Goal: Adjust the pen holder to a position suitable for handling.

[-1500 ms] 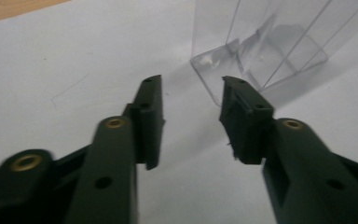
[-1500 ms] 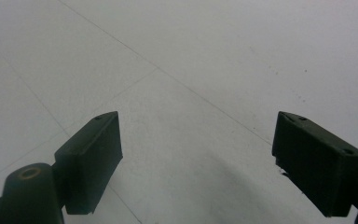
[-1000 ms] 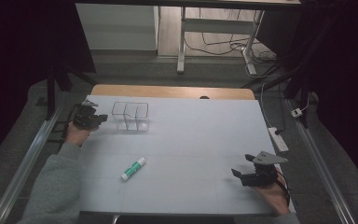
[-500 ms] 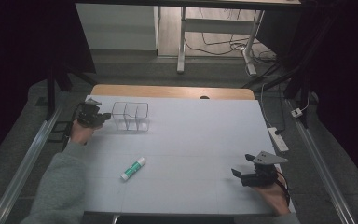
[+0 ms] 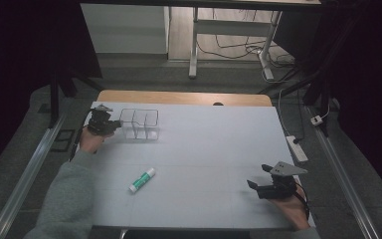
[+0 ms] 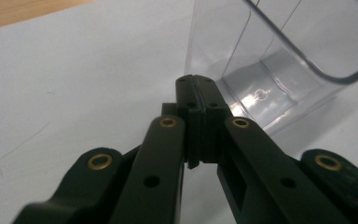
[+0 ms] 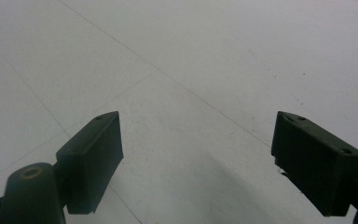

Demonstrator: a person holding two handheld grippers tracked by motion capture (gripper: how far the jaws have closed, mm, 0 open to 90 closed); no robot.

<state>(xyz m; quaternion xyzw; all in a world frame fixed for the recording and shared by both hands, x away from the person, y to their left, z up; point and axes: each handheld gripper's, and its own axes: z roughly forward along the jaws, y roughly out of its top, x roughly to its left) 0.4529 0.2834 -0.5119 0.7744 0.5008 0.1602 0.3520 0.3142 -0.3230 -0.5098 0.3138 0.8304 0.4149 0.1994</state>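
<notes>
Clear plastic marks the work from the high view: the left claw (image 5: 110, 124) has edged in from the bench's (image 5: 209, 149) left rim until it sits just beside the divided clear bin (image 5: 139, 123), while the right claw (image 5: 261, 185) rests near the front right and the glue stick (image 5: 142, 179) lies apart, mid-bench. In the left gripper view that claw's jaws are pressed together on nothing, tips touching or nearly touching the bin's wall (image 6: 242, 60) — I judge a nudge or a grasp is being set up. In the right gripper view the right claw (image 7: 196, 161) stands wide over bare bench.
</notes>
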